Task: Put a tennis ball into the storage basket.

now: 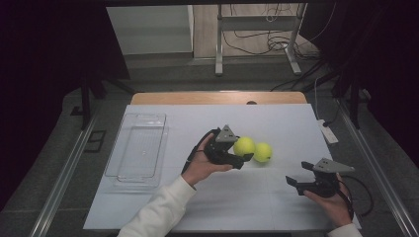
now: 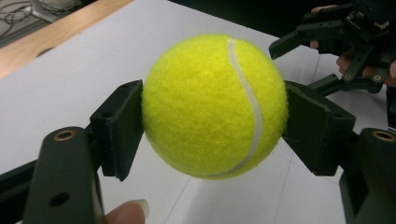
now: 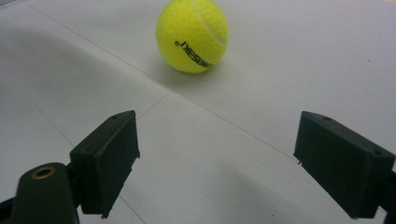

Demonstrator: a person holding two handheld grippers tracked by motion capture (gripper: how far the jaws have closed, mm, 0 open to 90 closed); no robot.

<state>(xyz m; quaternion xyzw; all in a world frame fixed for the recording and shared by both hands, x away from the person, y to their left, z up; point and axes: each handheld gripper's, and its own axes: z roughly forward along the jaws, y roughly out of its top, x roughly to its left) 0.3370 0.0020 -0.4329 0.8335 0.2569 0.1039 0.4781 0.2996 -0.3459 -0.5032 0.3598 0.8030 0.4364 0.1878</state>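
Two yellow tennis balls are on the white table. My left gripper is shut on one tennis ball, its pads pressing both sides, and the ball hangs just above the surface. The second tennis ball, with black lettering, rests on the table right beside it. My right gripper stands open near the table's front right, jaws wide with nothing between them, pointing toward the second ball. The right gripper also appears beyond the held ball in the left gripper view.
A clear plastic tray lies at the left side of the white table top, with nothing in it. A wooden strip runs along the far edge. A white device lies at the right edge.
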